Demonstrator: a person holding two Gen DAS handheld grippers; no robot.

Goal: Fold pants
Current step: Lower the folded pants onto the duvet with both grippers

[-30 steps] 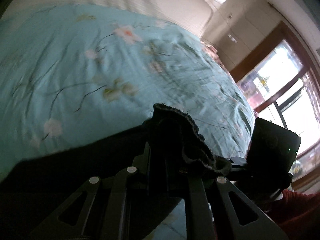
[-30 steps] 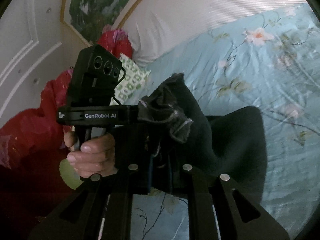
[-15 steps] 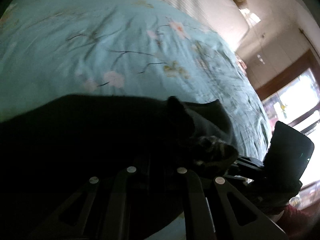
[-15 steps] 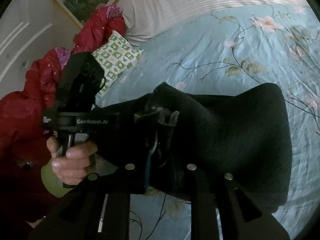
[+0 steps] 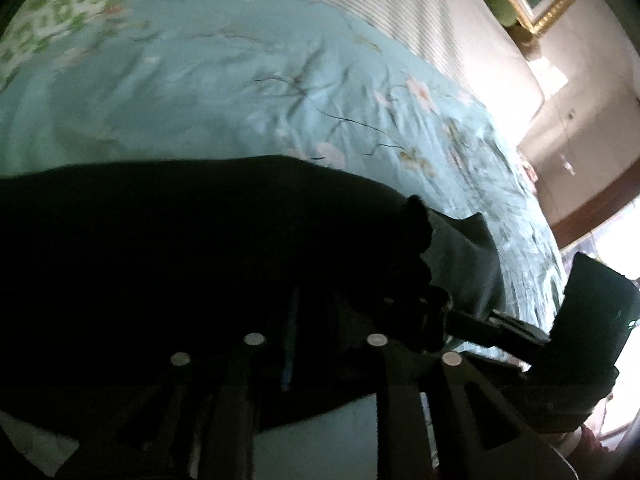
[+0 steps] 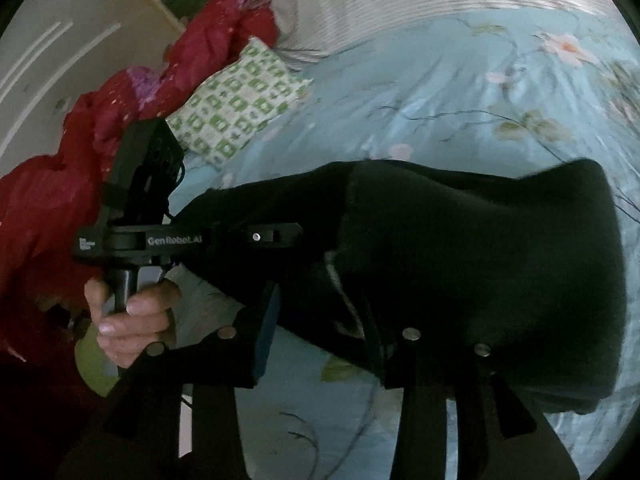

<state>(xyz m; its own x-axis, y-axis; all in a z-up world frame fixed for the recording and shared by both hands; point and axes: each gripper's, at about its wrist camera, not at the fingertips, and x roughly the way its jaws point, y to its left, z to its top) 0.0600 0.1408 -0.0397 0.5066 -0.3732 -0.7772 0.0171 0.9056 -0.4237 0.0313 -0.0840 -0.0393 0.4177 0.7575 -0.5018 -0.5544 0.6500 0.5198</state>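
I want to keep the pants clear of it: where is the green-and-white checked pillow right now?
In the right wrist view the checked pillow lies upper left on the blue floral bedspread, beside the red quilt, beyond the dark pants.

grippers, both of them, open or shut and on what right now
left gripper: jaws opening; dark pants against them, grip cannot be told.
right gripper: jaws opening, spread apart, with the pants' edge between them, not pinched.

The dark pants (image 5: 180, 260) swallow the left claw (image 5: 316, 320), hiding whether its pads press
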